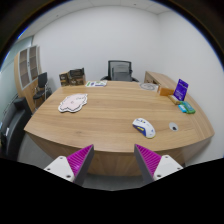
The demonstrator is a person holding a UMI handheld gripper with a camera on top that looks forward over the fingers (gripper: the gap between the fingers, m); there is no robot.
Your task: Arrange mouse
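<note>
A white and blue mouse [144, 127] lies on the wooden table [100, 115], near its front right edge. My gripper [113, 158] is open and empty, with its magenta pads [79, 159] wide apart. It hangs in front of the table's near edge, and the mouse is beyond the right finger and a little above it.
A small white object [173, 127] lies right of the mouse. A white mat or paper [72, 103] lies at the table's left. A purple box [181, 91] and a teal item [185, 105] sit at the far right. Office chairs [120, 71] stand behind the table.
</note>
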